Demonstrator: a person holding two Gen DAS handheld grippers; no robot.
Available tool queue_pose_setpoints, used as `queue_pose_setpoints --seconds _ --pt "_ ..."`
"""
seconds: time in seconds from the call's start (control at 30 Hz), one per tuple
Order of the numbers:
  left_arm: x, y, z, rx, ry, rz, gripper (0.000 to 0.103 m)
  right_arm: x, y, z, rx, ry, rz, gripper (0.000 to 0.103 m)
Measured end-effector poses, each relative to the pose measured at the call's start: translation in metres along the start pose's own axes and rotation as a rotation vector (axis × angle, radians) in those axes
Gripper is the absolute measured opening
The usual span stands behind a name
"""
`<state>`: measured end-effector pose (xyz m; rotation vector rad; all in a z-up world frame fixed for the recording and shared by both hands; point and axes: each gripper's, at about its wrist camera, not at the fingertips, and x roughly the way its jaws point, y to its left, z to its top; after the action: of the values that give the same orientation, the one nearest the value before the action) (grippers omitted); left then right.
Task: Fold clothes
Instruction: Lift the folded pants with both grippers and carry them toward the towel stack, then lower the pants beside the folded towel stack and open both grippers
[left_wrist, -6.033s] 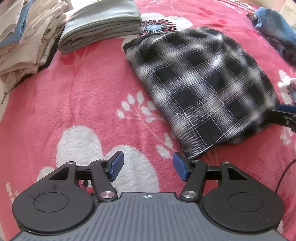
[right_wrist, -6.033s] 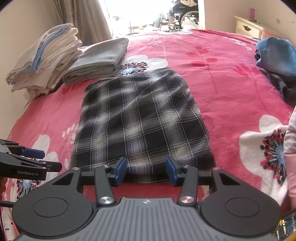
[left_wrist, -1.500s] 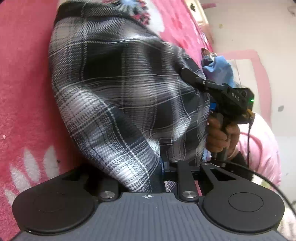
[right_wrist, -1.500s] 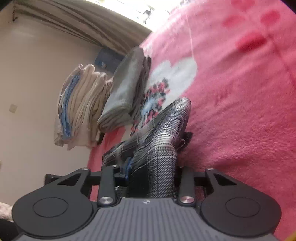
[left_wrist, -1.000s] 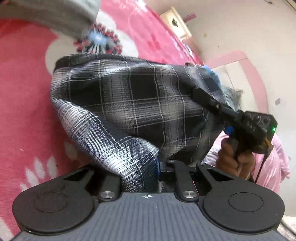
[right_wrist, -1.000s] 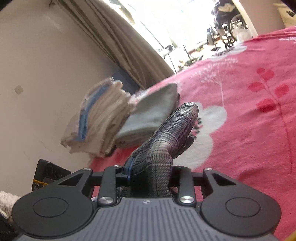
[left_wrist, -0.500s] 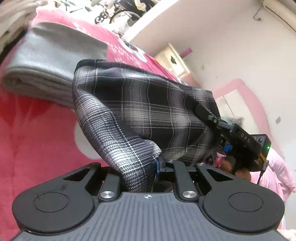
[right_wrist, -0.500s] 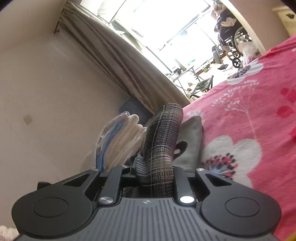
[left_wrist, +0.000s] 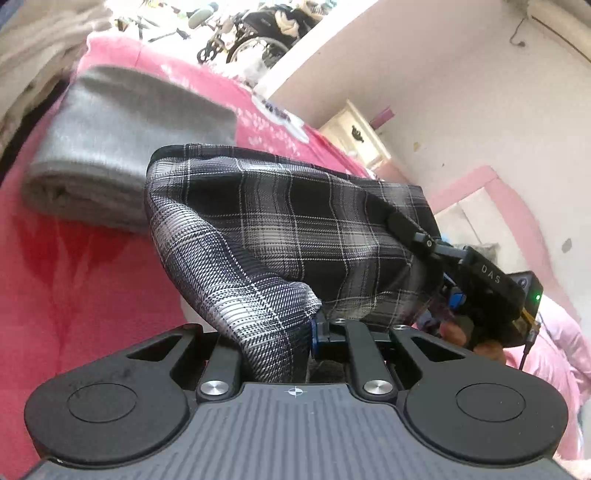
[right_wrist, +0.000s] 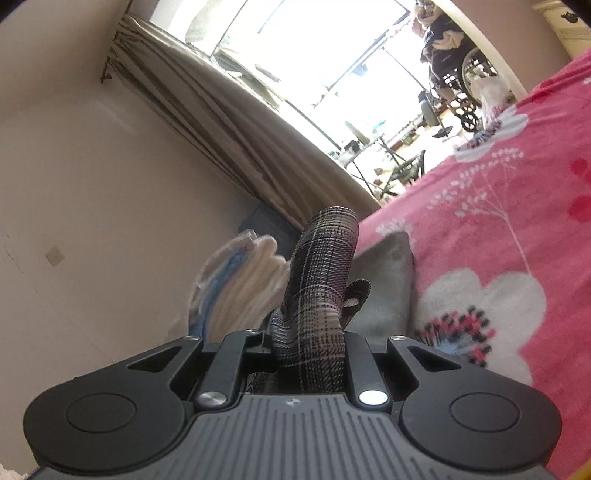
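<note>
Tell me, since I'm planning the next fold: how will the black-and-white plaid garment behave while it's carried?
Probably floppy: the black-and-white plaid garment sags between the left tongs and right tongs. Likely light, since pinched edges hold it up. It seems unlikely to slip: bunched cloth fills both grips.

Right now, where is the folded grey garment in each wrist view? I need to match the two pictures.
Left wrist: the folded grey garment lies upper left on the pink bedspread, behind the plaid cloth clamped in the left gripper.
Right wrist: the grey garment is centre, just right of the plaid cloth clamped in the right gripper.
Shared landmark: the wheelchair beyond the bed.
</note>
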<state>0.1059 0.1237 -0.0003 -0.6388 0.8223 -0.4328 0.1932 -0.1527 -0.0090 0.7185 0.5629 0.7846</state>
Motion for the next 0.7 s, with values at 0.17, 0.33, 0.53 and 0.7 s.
queue_pose_setpoints --seconds 0.17,0.33,0.53,0.7 --pt "-0.008 -0.004 0.035 0.034 -0.050 0.027 0.011 0.034 0.009 0.027 0.001 -0.037 0.038 0.016" --pt "-0.012 -0.004 0.084 0.108 -0.105 0.102 0.011 0.089 0.012 0.057 0.040 -0.070 0.068 0.016" --pt "0.014 0.019 0.137 0.175 -0.103 0.278 0.013 0.187 -0.025 0.074 0.124 0.029 0.013 0.019" --pt "0.068 0.081 0.144 0.024 -0.011 0.454 0.021 0.241 -0.074 0.061 0.153 0.131 -0.253 0.038"
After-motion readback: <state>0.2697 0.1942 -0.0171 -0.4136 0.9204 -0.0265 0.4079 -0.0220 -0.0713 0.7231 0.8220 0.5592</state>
